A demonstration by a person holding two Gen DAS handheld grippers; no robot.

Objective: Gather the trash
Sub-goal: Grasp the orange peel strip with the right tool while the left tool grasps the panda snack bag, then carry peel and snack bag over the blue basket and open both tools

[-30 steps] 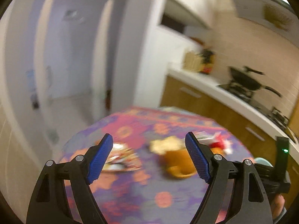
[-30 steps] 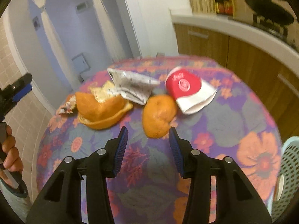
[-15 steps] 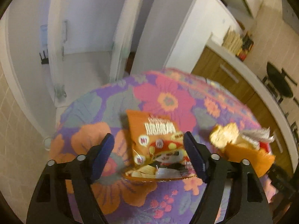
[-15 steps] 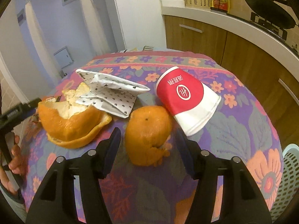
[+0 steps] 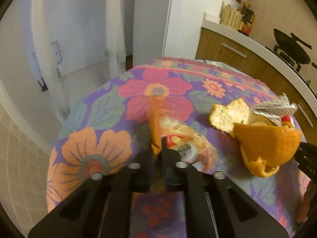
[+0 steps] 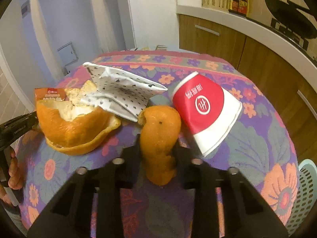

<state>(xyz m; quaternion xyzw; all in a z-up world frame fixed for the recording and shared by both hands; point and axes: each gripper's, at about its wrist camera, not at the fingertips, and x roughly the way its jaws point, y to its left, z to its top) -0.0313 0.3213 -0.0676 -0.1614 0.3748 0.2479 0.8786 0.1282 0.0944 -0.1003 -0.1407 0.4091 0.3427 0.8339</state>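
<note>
Left wrist view. Left gripper (image 5: 158,144): jaws pressed together, pinching the snack packet (image 5: 178,138) by its near edge; packet crumpled, lying on the flowered tablecloth (image 5: 95,144). Large orange peel (image 5: 265,144) to the right, near but apart from the packet; spotted paper wrapper (image 5: 275,107) behind it.

Right wrist view. Right gripper (image 6: 157,148): jaws closed on the small orange peel (image 6: 158,134), which rested on the cloth, touching the red-and-white paper cup (image 6: 206,111) lying on its side. Large peel and wrapper to the left. Pale perforated basket (image 6: 303,194) at the table's right edge, probably the bin.

Handling note: both items were soft; lifting straight up before carrying would likely avoid dragging the cup or tearing the packet.
</note>
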